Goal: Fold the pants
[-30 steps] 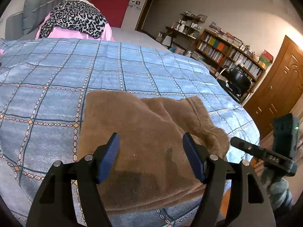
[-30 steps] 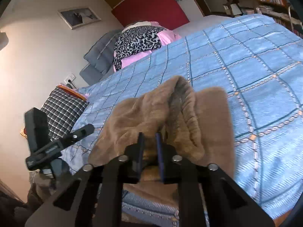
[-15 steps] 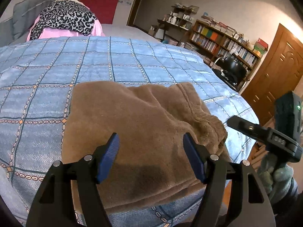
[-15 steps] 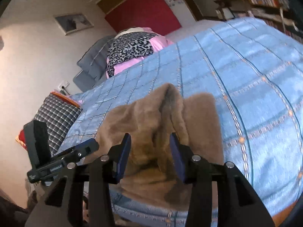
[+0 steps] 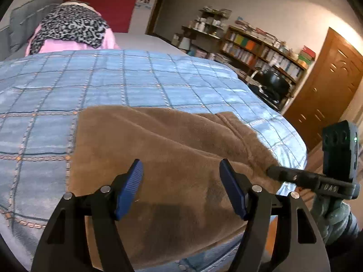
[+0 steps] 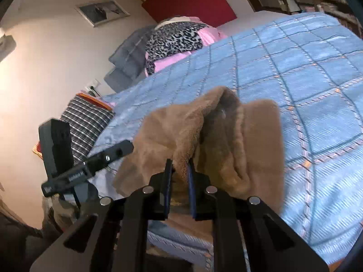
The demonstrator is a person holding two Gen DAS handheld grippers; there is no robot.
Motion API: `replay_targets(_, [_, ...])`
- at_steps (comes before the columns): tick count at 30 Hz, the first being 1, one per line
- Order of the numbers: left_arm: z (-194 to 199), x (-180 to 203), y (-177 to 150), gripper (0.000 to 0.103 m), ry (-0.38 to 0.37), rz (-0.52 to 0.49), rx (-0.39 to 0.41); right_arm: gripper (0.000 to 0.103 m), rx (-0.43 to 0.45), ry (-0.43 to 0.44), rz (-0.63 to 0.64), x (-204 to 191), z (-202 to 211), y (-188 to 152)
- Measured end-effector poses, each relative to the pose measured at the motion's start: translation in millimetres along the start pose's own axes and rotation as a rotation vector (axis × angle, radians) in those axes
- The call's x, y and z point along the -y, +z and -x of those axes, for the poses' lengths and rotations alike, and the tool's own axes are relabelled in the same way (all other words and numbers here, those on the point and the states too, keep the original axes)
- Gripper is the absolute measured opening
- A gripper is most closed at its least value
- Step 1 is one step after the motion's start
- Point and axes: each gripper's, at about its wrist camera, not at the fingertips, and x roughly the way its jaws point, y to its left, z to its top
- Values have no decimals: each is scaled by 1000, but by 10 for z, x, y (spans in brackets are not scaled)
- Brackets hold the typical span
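Pants (image 5: 172, 158), brown fleece, lie folded on the blue checked bedspread (image 5: 136, 86) near its edge. Only our right wrist view shows the raised fold pinched tight in the right gripper (image 6: 179, 170). Our left gripper (image 5: 181, 176) hovers above the fabric, spread wide, holding nothing. Leopard-print cloth (image 5: 70, 27) lies well apart; bookshelf (image 5: 261, 52) stands beyond.

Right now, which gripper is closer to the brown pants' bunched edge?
Right. The right gripper is shut on the bunched edge of the brown pants; the left gripper hovers open above their flat middle, holding nothing.
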Motion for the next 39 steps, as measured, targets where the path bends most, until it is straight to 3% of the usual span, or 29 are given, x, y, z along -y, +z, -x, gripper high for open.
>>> replay_targets(4, [-263,168,-140,72,7,-59,-73,12,-53,-83,-9,105,-215,-153])
replay_targets(7, [-399,279,-299,77,65,-137,-94,17,-17,-82,1,94,-160,-154])
replay_targets(8, [-405,301,-324,78,76,-154,-91,29,8,-89,16,61,-107,-110])
replay_targets(9, [-401,311,-345,78,80,-166,-87,49,25,-96,24,42,-74,-88])
replay_targets(11, [-392,318,-344,79,71,-158,-86,73,91,-119,39,16,35,-1])
replay_targets(12, [-386,317,-339,79,67,-149,-85,75,113,-138,44,11,58,55])
replay_targets(15, [-367,299,-328,79,60,-135,-83,75,108,-165,37,82,-27,209])
replay_targets(21, [-304,328,-382,79,46,-138,-79,73,-10,-119,-82,373,-413,224])
replay_targets(23, [-306,331,-393,79,47,-139,-80,73,-14,-91,-125,417,-440,182])
replay_targets(27, [-301,327,-404,80,46,-140,-78,62,-28,-63,-128,374,-478,142])
replay_targets(31, [-292,324,-418,80,49,-137,-76,57,-49,-32,-158,415,-554,150])
replay_targets(33, [-278,312,-419,80,47,-129,-78,39,-47,-20,-174,435,-559,166])
replay_targets(35, [-258,299,-392,80,42,-121,-78,28,-33,2,-157,383,-511,192])
replay_targets(39, [-179,240,-296,80,23,-85,-62,24,33,19,-94,185,-232,275])
